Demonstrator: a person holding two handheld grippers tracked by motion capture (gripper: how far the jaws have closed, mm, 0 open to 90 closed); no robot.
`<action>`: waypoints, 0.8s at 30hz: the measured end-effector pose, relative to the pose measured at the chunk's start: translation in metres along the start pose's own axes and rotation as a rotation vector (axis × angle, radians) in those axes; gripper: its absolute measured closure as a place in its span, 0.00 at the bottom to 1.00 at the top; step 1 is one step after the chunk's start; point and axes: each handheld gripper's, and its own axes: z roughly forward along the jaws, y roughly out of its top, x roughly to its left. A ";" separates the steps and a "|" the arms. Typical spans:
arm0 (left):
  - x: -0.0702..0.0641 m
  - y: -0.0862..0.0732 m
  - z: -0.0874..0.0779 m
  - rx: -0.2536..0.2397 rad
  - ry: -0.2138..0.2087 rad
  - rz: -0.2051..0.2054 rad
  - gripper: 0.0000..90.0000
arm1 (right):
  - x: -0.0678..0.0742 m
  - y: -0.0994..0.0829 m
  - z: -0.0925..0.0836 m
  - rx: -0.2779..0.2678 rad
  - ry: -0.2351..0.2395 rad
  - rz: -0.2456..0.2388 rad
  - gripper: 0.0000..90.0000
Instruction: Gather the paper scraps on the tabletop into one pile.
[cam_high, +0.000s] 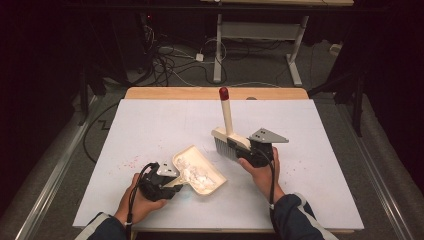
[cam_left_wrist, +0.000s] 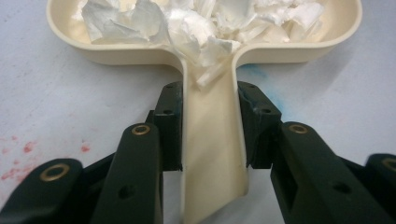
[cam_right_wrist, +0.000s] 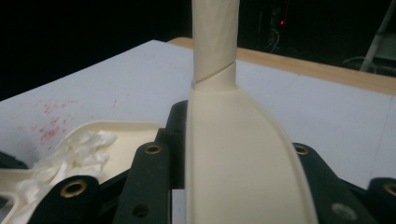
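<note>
The left gripper (cam_high: 167, 186) is closed on the handle of the cream dustpan (cam_high: 199, 170); in the left gripper view its two jaws press the handle from both sides. The pan lies on the white table (cam_high: 150, 125), just ahead of this gripper, and it is full of white paper scraps (cam_left_wrist: 187, 21). A few scraps have slid into the channel of the handle, close to the jaws.

The right gripper (cam_high: 248, 150) is clamped on the head of the small brush (cam_high: 227, 132). The bristles point down, just above the table, and the handle with the red tip (cam_high: 223, 93) rises away from the gripper. The brush hangs to the side of the pan, near its far rim but not touching it.

I think the sweeping is nearly finished, so the danger is now in lifting the pan. The pile is high and light, and the front edge is open. If the left gripper tilts forward or moves fast, the scraps will probably fall out again. Also the grip is only on the narrow handle, so the loaded pan could turn between the jaws. The brush, if it comes back too low, may push paper over the rim.
</note>
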 end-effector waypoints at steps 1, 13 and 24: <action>0.001 -0.001 0.000 -0.002 0.001 -0.005 0.70 | 0.000 0.001 0.004 -0.016 0.004 0.001 0.75; 0.005 -0.005 -0.001 0.003 0.004 -0.013 0.70 | 0.002 -0.010 0.044 0.055 0.022 0.012 0.75; 0.004 -0.002 0.000 0.004 0.011 -0.013 0.70 | 0.021 -0.008 0.035 0.174 0.136 -0.049 0.75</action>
